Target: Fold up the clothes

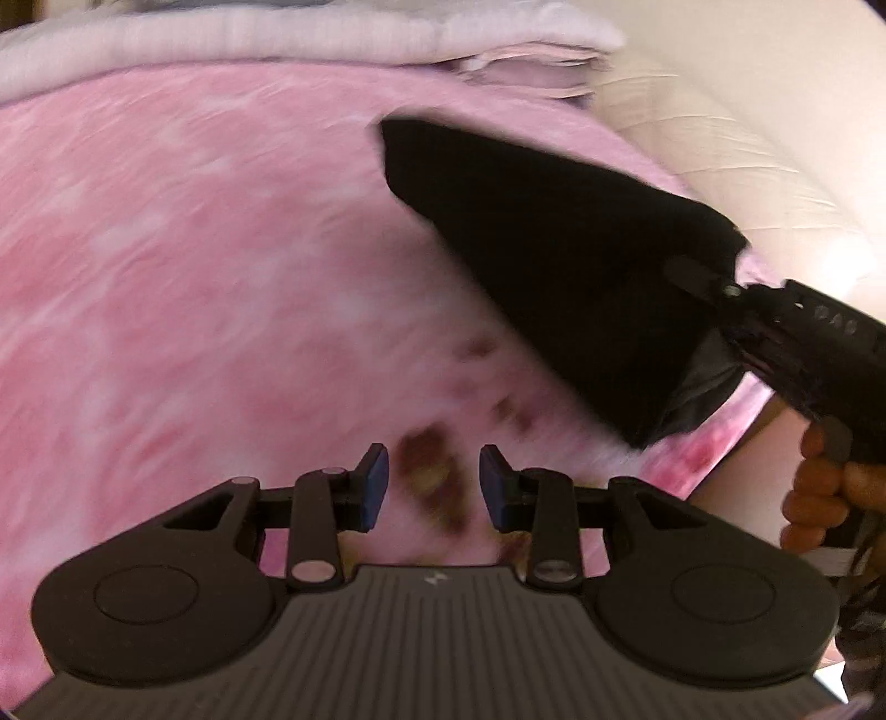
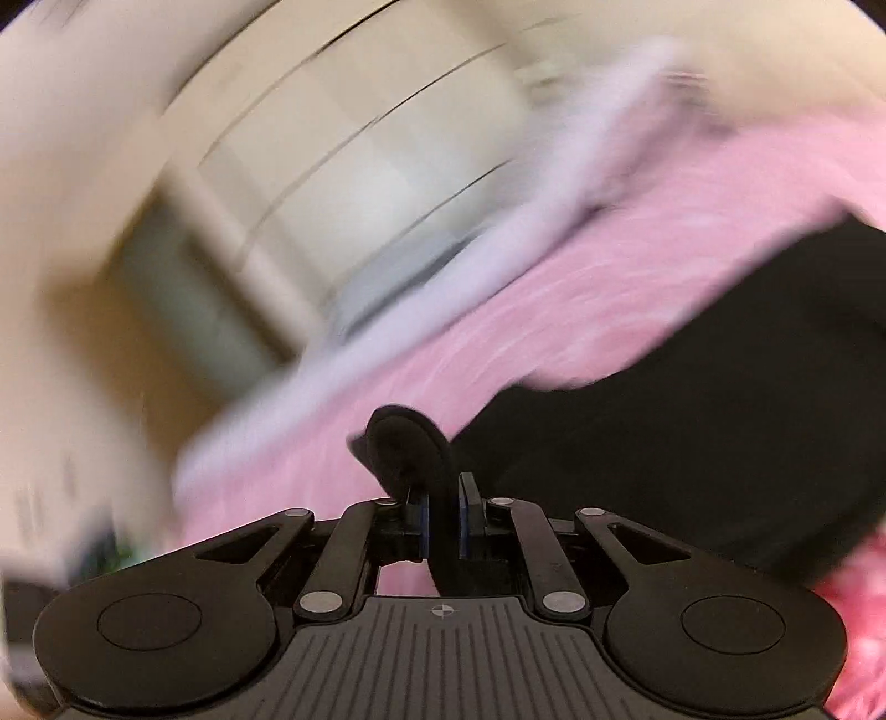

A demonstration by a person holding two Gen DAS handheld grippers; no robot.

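A black garment (image 1: 542,260) hangs folded over a pink blanket (image 1: 194,266). My right gripper (image 2: 441,523) is shut on an edge of the black garment (image 2: 692,432) and holds it up; it also shows in the left wrist view (image 1: 714,282) at the right, with the cloth draping down from it. My left gripper (image 1: 433,487) is open and empty, low over the pink blanket, below and to the left of the hanging cloth. Both views are blurred by motion.
Folded pale lilac fabric (image 1: 277,39) lies along the far edge of the blanket. A cream wall (image 1: 747,111) is at the right. A pale cabinet or drawer unit (image 2: 343,166) stands beyond the bed in the right wrist view.
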